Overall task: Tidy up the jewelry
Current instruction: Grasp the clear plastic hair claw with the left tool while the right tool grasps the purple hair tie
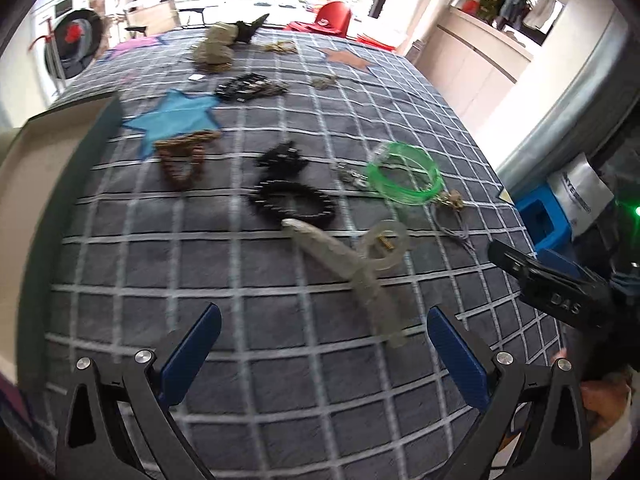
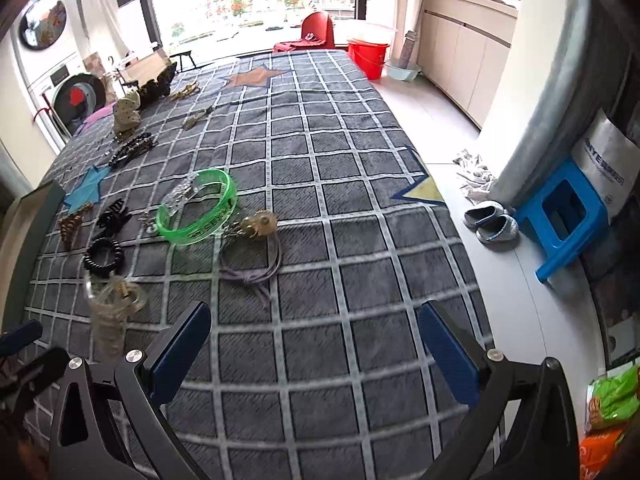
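Jewelry lies scattered on a grey checked tablecloth [image 1: 248, 364]. My left gripper [image 1: 324, 332] hangs open just above the cloth, nothing between its blue pads [image 1: 196, 348]. Just ahead of it lies a clear hair clip [image 1: 332, 252], then a black spiral hair tie [image 1: 316, 212], a black claw clip [image 1: 282, 158] and a green bangle [image 1: 416, 196]. My right gripper [image 2: 316, 332] is open and empty too, over bare cloth. From it I see the green bangle [image 2: 196, 232], a gold pendant [image 2: 258, 224] on a grey cord [image 2: 252, 274], and the clear clip [image 2: 108, 320] at lower left.
A dark-walled box [image 1: 80, 168] with a pale inside stands at the table's left edge. Brown beads [image 1: 186, 156], black bead bracelets [image 1: 248, 87] and a beige pouch [image 1: 214, 46] lie farther back. Right of the table are a blue stool [image 2: 560, 216] and slippers [image 2: 490, 220].
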Tool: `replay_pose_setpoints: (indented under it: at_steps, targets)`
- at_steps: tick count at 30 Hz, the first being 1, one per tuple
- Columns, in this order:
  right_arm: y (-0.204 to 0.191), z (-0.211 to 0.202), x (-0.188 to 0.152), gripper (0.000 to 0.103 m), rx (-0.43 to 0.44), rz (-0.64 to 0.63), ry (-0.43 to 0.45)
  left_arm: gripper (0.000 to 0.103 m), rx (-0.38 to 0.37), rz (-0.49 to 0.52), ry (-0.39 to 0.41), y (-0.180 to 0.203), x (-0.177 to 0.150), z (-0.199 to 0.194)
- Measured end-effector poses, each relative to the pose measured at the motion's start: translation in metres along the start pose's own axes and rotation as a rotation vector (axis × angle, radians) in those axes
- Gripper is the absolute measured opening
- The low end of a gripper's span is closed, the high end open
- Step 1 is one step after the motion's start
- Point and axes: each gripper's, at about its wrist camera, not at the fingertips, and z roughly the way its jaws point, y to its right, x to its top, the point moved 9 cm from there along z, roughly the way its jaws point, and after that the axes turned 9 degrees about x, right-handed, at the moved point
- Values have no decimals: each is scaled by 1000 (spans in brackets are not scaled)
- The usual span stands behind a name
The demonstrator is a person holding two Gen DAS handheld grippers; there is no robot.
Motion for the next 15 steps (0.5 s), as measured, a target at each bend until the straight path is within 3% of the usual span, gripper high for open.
replay_pose_setpoints:
  at_steps: [8,13,15]
  targets:
    - [-11,34,19,103,81,-61,-37,103,38,57,6,21,4,22]
    - [-23,53,21,103,103,-108,-77,94,69,72,11,24,6,30]
    - [-25,57,22,102,85,-130,-76,84,83,76,15,24,6,33]
